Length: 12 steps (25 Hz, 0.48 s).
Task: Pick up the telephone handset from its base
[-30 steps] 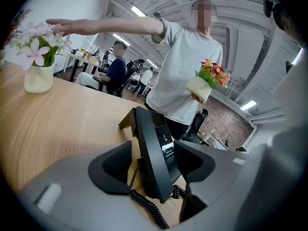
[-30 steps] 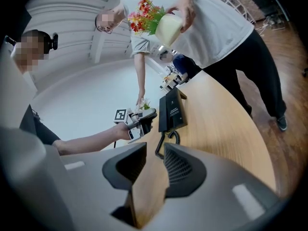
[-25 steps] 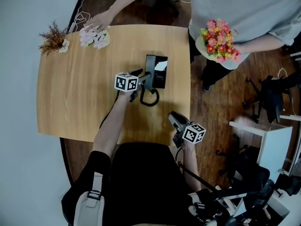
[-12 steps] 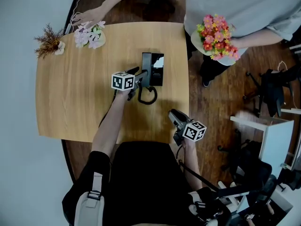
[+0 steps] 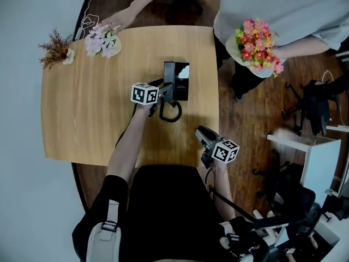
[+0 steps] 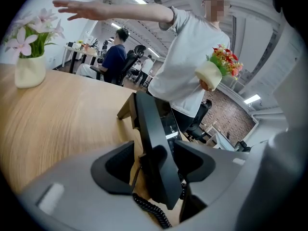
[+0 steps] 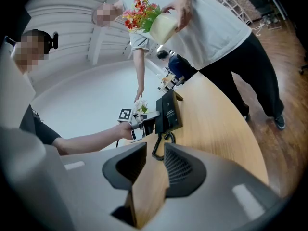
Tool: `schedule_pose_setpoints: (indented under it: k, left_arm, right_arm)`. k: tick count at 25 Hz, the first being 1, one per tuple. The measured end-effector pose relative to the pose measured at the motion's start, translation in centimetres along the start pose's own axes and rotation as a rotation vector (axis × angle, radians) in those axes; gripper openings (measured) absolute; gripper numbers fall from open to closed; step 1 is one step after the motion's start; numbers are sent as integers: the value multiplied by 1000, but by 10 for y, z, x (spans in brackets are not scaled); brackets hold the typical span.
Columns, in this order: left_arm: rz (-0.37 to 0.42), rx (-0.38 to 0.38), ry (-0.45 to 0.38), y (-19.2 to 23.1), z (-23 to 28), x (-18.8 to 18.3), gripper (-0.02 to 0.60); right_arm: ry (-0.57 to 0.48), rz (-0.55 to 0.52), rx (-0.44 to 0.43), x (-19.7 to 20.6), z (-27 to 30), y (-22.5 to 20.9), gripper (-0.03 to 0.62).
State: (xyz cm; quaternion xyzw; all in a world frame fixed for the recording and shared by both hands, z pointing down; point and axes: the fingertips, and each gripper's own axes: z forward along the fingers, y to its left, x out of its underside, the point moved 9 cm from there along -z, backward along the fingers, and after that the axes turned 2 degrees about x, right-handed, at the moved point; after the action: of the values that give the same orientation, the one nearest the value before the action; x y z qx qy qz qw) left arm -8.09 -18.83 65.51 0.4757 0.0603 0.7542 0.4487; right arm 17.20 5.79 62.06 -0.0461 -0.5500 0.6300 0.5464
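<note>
A black telephone base [image 5: 183, 82] stands on the wooden table [image 5: 87, 119], with the black handset [image 5: 169, 79] along its left side. My left gripper [image 5: 165, 91] reaches in from the near side. In the left gripper view its jaws stand on both sides of the handset [image 6: 151, 134], and the left gripper [image 6: 154, 165] is shut on it. The coiled cord [image 5: 172, 112] loops on the table toward me. My right gripper [image 5: 200, 132] hangs at the table's near right corner, away from the phone, shut with nothing in it. From the right gripper view the base [image 7: 169, 112] is far ahead.
A vase of pink flowers [image 5: 103, 41] and a dried bouquet [image 5: 57, 49] sit at the far left, with another person's hand [image 5: 117, 22] over the vase. That person stands beyond the table's right edge holding a pot of red and pink flowers [image 5: 256, 43].
My left gripper stays on the handset with hardly any shift. The other person's hand has moved about above the pink flower vase. My right gripper has not moved.
</note>
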Motion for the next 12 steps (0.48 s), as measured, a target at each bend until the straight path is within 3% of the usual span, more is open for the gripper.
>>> schedule_pose_setpoints:
  k: [6,12]
  left_arm:
    - [7,-8,10,1,5,-2,261]
    - [1,7,12,-2,7,-1,201]
  right_arm:
    - [-3,2,-4,-1,2,-1,104]
    - [-8,10,0,0,-1,-4,104]
